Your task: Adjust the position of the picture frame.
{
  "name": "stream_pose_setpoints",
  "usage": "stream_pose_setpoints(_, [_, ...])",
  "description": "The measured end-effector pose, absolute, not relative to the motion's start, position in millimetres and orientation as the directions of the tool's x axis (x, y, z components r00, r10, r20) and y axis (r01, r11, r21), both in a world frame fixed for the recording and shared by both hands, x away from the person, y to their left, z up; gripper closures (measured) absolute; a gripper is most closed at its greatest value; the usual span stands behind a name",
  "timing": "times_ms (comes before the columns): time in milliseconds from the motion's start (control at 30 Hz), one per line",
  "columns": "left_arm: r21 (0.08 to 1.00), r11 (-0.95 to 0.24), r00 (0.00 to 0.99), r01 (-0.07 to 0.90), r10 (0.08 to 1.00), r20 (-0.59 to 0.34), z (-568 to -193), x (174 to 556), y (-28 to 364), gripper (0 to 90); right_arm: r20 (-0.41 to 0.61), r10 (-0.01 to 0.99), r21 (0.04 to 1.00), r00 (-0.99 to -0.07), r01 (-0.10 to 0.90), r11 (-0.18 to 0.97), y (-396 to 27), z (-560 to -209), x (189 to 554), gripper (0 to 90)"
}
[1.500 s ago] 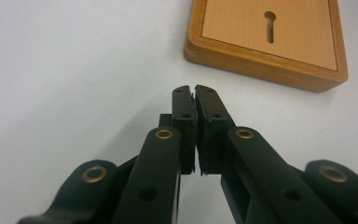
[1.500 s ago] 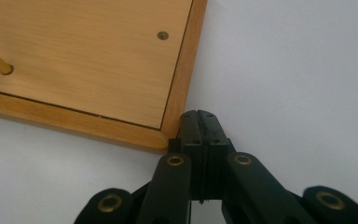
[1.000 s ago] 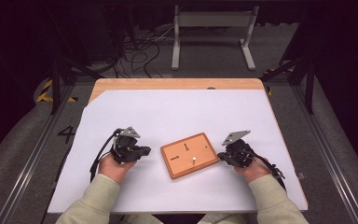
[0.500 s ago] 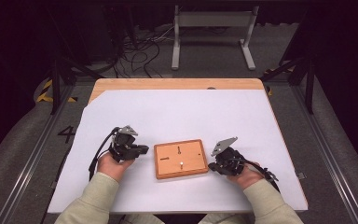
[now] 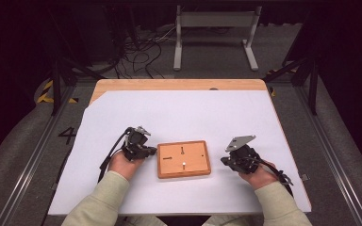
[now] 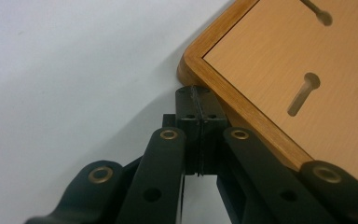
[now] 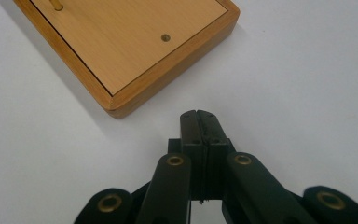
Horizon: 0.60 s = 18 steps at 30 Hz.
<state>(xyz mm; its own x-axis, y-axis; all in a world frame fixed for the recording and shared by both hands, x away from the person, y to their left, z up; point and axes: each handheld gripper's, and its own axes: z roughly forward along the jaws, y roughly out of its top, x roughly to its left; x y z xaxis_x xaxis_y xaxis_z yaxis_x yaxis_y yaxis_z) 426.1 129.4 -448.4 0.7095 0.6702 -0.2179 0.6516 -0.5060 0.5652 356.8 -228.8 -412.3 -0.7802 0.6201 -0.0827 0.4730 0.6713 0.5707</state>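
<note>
Board flat, long axis across table, between closed, empty left gripper and right gripper.

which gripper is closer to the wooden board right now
Left. The left gripper sits against the wooden board at its edge; the right gripper is off its other side, a gap between.

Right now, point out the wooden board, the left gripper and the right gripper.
wooden board (image 5: pixel 194 151), high view, bare top face.
left gripper (image 5: pixel 153 150), high view, tip of its shut jaws.
right gripper (image 5: pixel 223 161), high view, tip of its shut jaws.
</note>
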Motion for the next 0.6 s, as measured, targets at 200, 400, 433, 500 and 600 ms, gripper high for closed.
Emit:
stream_pose_setpoints(200, [0.587,-0.501,0.713,0.636,0.673,-0.198,-448.8,435.6,119.0,89.2,-0.086,0.643,0.585,-0.761,0.484,0.651,-237.4,-409.2,352.0,90.0])
stream_pose_setpoints(400, [0.594,-0.487,0.71,0.64,0.67,-0.215,-446.0,437.2,125.7,82.8,-0.088,0.654,0.595,-0.752,0.486,0.64,-241.0,-408.2,349.3,90.0])
stream_pose_setpoints(433, [0.601,-0.48,0.708,0.639,0.672,-0.216,-443.9,436.2,128.5,81.7,-0.089,0.655,0.604,-0.751,0.482,0.635,-241.1,-407.5,349.2,90.0])
stream_pose_setpoints(500, [0.615,-0.476,0.716,0.629,0.664,-0.217,-439.4,434.3,133.6,78.3,-0.092,0.651,0.628,-0.753,0.464,0.625,-240.6,-405.7,348.3,90.0])
stream_pose_setpoints(600, [0.631,-0.476,0.727,0.613,0.653,-0.215,-432.2,428.8,139.2,75.5,-0.095,0.635,0.65,-0.767,0.435,0.623,-240.1,-404.9,347.8,89.1])
